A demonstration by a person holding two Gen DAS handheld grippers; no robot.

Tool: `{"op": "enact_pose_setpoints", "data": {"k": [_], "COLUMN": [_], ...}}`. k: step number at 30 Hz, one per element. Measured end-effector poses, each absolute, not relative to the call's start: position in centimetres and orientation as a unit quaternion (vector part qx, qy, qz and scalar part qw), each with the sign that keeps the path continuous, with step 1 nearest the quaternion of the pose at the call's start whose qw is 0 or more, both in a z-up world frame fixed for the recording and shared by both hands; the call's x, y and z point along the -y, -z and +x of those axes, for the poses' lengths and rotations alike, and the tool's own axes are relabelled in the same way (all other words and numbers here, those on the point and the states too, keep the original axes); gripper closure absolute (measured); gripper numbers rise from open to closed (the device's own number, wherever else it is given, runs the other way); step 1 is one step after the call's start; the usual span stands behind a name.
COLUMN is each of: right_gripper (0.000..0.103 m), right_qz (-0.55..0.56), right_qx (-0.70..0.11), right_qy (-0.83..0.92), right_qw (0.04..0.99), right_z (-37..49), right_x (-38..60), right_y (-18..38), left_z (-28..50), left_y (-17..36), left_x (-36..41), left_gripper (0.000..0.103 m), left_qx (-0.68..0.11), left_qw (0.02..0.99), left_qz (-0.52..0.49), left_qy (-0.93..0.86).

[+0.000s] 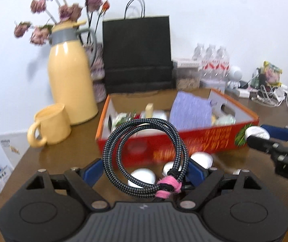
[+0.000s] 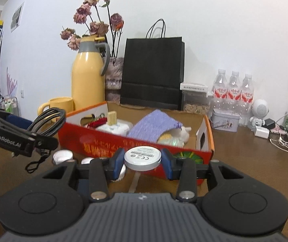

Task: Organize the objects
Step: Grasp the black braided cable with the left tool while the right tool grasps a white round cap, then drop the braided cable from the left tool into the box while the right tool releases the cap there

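My left gripper [image 1: 144, 171] is shut on a coiled black-and-grey braided cable [image 1: 144, 153] bound with a pink tie [image 1: 169, 187]. The coil stands up between the blue pads, above the brown table. My right gripper [image 2: 142, 161] is shut on a round white disc [image 2: 142, 157] whose label faces up. Both grippers hover just in front of an open red and orange cardboard box [image 1: 184, 143] [image 2: 103, 143]. The box holds a purple cloth [image 2: 154, 125] and several small items. In the left wrist view the right gripper [image 1: 258, 134] comes in from the right with the disc [image 1: 256, 132].
Small white caps [image 1: 142, 178] [image 2: 62, 155] lie on the table in front of the box. A yellow jug [image 1: 71, 80], yellow mug [image 1: 51, 127], black paper bag [image 1: 137, 54] and water bottles [image 2: 232, 92] stand behind it. Chargers and tangled cables [image 2: 285, 139] lie at the right.
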State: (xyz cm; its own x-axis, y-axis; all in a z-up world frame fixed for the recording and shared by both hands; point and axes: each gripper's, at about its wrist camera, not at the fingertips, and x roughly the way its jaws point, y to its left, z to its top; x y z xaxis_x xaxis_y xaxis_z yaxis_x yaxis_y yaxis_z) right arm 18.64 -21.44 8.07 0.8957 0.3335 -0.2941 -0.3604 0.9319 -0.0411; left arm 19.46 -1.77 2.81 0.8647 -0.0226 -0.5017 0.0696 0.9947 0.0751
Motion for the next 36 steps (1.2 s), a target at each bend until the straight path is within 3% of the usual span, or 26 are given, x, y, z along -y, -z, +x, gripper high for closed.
{"op": "enact_pose_setpoints", "data": {"k": [20,36], "right_gripper": [0.063,0.063], "right_qz": [-0.021,-0.012], "right_qx": [-0.126,-0.157], "right_qy": [-0.158,-0.158], "right_qw": [0.979,0.975], "right_z": [26.9,33.9], "right_x": [21.1,21.7], "right_y": [-10.8,-9.4], "left_z": [28.4,35.8], "left_y": [-6.1,-4.5], "left_x": [5.7,5.3], "left_gripper": [0.016,0.016], "left_qx": [-0.22,-0.248], "left_qw": [0.974,0.968], "left_qz": [0.033,0.028], "left_qy": [0.031,0.031]}}
